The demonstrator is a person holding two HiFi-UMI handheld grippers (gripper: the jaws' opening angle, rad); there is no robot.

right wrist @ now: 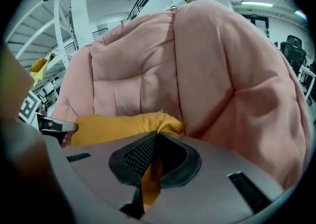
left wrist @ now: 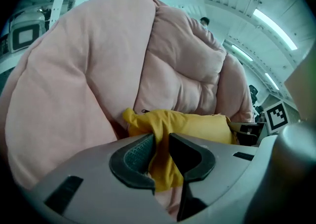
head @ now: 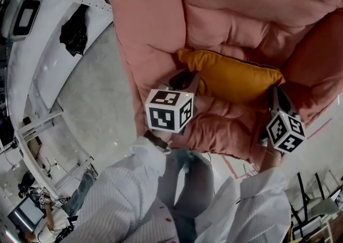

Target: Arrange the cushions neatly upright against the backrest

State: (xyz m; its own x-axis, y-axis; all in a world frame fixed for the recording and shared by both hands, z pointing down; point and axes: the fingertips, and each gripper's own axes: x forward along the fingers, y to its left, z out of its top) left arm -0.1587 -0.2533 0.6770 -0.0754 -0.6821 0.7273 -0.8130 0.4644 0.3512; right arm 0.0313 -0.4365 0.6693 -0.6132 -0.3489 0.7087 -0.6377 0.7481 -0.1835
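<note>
The left gripper is clamped on the left corner of the mustard-yellow fabric cushion, and the right gripper on its right corner. The cushion's long axis runs left to right between them, with the puffy pink sofa backrest just beyond.

There was one yellow cushion in the middle of the head view. There was one big pink chair, and it filled the top of the frame. There were two claws, the left claw near the middle and the right claw at the right. There were two marker cubes, the left cube and the right cube. One black lump lay at the upper left.
</note>
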